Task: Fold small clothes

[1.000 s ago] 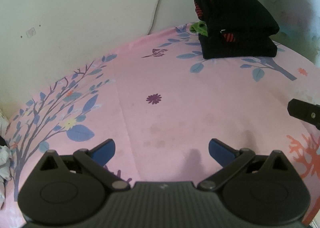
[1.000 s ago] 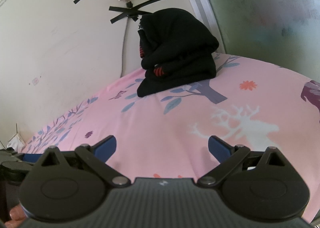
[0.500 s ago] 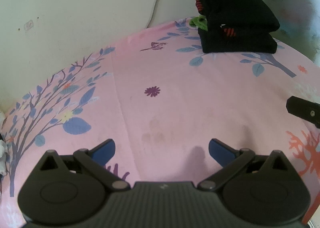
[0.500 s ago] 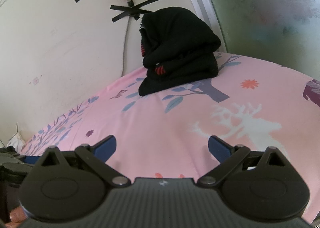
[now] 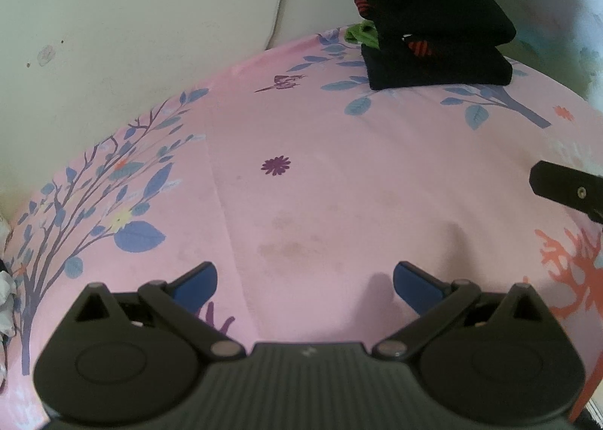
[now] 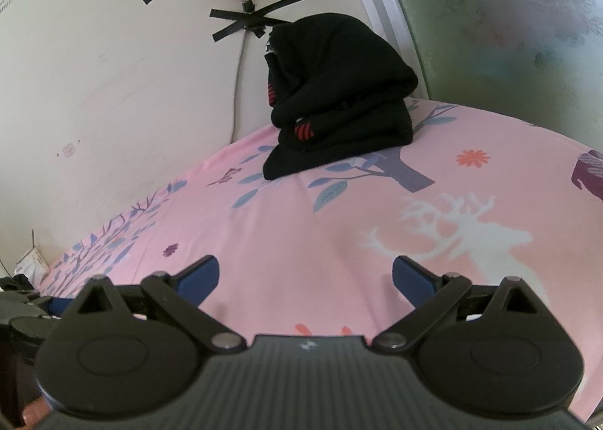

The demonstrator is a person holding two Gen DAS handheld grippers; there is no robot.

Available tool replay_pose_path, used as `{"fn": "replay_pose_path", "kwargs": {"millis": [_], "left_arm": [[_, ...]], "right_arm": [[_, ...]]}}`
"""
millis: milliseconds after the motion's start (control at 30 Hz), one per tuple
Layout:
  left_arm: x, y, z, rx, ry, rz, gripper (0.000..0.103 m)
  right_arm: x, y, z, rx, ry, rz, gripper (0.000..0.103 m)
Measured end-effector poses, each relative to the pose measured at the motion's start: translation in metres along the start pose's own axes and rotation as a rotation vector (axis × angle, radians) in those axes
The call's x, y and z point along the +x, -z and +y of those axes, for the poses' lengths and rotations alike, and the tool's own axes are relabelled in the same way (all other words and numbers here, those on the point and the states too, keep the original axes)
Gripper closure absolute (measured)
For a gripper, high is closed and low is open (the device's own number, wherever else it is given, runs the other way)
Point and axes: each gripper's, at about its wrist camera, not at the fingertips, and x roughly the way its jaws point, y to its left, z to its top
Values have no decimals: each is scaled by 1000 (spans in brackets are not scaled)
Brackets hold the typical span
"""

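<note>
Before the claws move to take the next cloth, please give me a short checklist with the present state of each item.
1. Left claw open and holding nothing: ok.
2. Right claw open and holding nothing: ok.
3. Pink sheet bare between both claws: ok.
4. Folded black stack resting at the far side by the wall, apart from both claws: ok.
5. Next cloth to fold located: cannot tell; only a green piece peeks out behind the stack.

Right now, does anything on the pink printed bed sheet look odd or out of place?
Faint brownish stains mark the pink printed sheet ahead of the open left gripper. A green garment pokes out behind the folded black clothes pile.
</note>
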Motion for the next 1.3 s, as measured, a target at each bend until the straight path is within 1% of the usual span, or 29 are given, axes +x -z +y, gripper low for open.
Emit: {"fn": "replay_pose_path", "kwargs": {"millis": [600, 1300], "left_arm": [[-1, 2, -7, 39, 2, 5, 0], [-2, 3, -6, 43, 8, 10, 0]], "right_arm": [[0, 1, -4, 14, -3, 2, 11], [1, 0, -2, 9, -7, 0, 11]]}}
